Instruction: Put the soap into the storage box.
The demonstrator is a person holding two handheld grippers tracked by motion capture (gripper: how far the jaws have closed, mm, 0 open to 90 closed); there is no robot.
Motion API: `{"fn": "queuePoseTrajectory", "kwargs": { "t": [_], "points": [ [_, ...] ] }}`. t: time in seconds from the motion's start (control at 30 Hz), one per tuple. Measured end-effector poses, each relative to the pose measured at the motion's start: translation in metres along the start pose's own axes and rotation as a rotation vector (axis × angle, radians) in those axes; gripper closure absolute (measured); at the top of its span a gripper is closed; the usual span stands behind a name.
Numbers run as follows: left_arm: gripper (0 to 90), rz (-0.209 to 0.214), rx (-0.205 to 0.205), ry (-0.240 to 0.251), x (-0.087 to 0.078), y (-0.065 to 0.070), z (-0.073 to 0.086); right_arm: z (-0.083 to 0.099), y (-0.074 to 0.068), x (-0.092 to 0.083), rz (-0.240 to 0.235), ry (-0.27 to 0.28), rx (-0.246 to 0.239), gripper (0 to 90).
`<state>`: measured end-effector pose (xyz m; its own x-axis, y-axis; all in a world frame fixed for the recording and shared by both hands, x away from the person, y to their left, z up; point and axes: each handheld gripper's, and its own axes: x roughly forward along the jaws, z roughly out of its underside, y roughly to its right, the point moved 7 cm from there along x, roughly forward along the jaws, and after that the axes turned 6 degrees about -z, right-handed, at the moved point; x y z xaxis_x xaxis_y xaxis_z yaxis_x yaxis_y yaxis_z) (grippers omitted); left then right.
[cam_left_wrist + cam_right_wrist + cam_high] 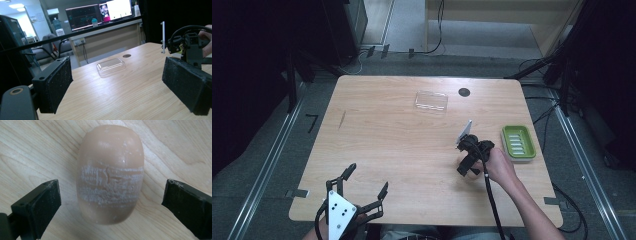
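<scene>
Waiting hand: my left gripper (364,182) sits at the near left corner of the table (382,135), its jaws spread wide with only bare wood between them. I judge it has no part in the work yet.

Lid: the clear plastic lid (431,101) lies flat at the far middle of the table, well apart from both grippers and untouched. In the left gripper view it (111,66) rests ahead of my open jaws, off the dish.

Working hand: my right gripper (468,166) points down at the table right of centre, held by my right hand (497,166).

Soap: the peach bar of soap (111,173) lies on the wood directly between my right jaws. Both jaws stand clear of its sides, gaps showing on either flank, so the claw is open and grips nothing. A pale scuffed band crosses the bar's middle.

Dish: the green soap dish (518,142) sits near the right edge, just beyond my right hand, with its ribbed tray empty.

Progress: as I judge it, the approach is done and the claw is lined up over the bar. Left to do: close on the soap, lift it, carry it right into the dish, and probably fit the lid.
</scene>
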<state>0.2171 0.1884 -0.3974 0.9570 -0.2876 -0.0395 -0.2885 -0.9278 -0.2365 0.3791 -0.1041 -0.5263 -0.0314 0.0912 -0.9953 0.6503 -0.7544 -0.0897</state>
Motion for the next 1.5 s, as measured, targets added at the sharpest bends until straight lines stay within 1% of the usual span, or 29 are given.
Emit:
{"fn": "queuePoseTrajectory", "kwargs": {
  "t": [0.03, 0.1, 0.27, 0.3, 0.33, 0.37, 0.43, 0.5, 0.57, 0.63, 0.73, 0.77, 0.97, 1.3, 1.33, 1.5],
  "points": [
    [9.9, 0.002, 0.003, 0.0, 0.0002, 0.0002, 0.0, -0.0008, 0.0008, 0.0014, 0.004, -0.002, 0.0, 1.8],
    [9.9, 0.006, 0.006, -0.002, 0.0004, 0.0007, 0.0004, -0.002, 0.001, 0.0034, -0.001, -0.009, 0.004, 1.9],
    [9.9, 0.006, 0.005, -0.004, 0.0006, 0.0008, 0.0004, -0.0035, 0.0035, 0.0057, 0.004, -0.002, 0.007, 4.0],
    [9.9, 0.007, 0.006, -0.003, 0.0006, 0.0007, 0.0004, -0.0043, 0.0033, 0.0062, 0.006, 0.001, 0.019, 11.2],
    [9.9, 0.006, 0.003, -0.002, 0.0006, 0.0004, 0.0003, -0.0043, 0.0033, 0.0062, 0.006, 0.001, 0.019, 11.2],
    [9.9, 0.003, -0.001, -0.002, 0.0006, 0.0001, 0.0002, -0.0047, 0.0022, 0.0059, -0.006, 0.01, 0.003, 15.1],
    [9.9, 0.004, 0.0, -0.002, 0.0008, 0.0002, 0.0003, -0.0045, 0.0019, 0.0058, -0.01, 0.01, 0.001, 15.6],
    [9.9, 0.007, 0.005, -0.003, 0.0008, 0.0005, 0.0004, -0.0046, 0.0017, 0.0056, -0.004, 0.006, 0.006, 18.0],
    [9.9, 0.006, 0.0, -0.001, 0.0007, 0.0003, 0.0003, -0.0047, 0.0014, 0.0059, -0.007, 0.007, 0.004, 19.5],
    [9.9, 0.005, 0.0, -0.001, 0.0007, 0.0, 0.0003, -0.0043, 0.001, 0.0057, -0.011, 0.002, 0.0, 22.9],
    [9.9, 0.005, 0.0, -0.001, 0.0007, 0.0001, 0.0003, -0.0041, 0.0013, 0.006, -0.013, -0.001, -0.004, 24.2],
    [9.9, 0.005, 0.0, -0.001, 0.0008, 0.0, 0.0003, -0.0035, 0.0012, 0.0071, -0.022, -0.011, 0.0, 26.5],
    [9.9, 0.006, 0.001, -0.001, 0.0008, 0.0003, 0.0002, -0.0043, -0.0007, 0.0083, -0.034, -0.02, -0.005, 31.1],
    [9.9, 0.005, 0.001, 0.0, 0.0007, 0.0002, 0.0002, -0.0051, -0.001, 0.0097, -0.024, -0.028, -0.015, 32.4],
    [9.9, 0.006, 0.004, 0.0, 0.0006, 0.0002, 0.0002, -0.005, -0.0019, 0.0102, -0.016, -0.028, -0.014, 32.5],
    [9.9, 0.005, 0.004, 0.002, 0.0003, 0.0002, 0.0, -0.0047, -0.0017, 0.0099, -0.016, -0.028, -0.01, 32.9]
  ]
}}
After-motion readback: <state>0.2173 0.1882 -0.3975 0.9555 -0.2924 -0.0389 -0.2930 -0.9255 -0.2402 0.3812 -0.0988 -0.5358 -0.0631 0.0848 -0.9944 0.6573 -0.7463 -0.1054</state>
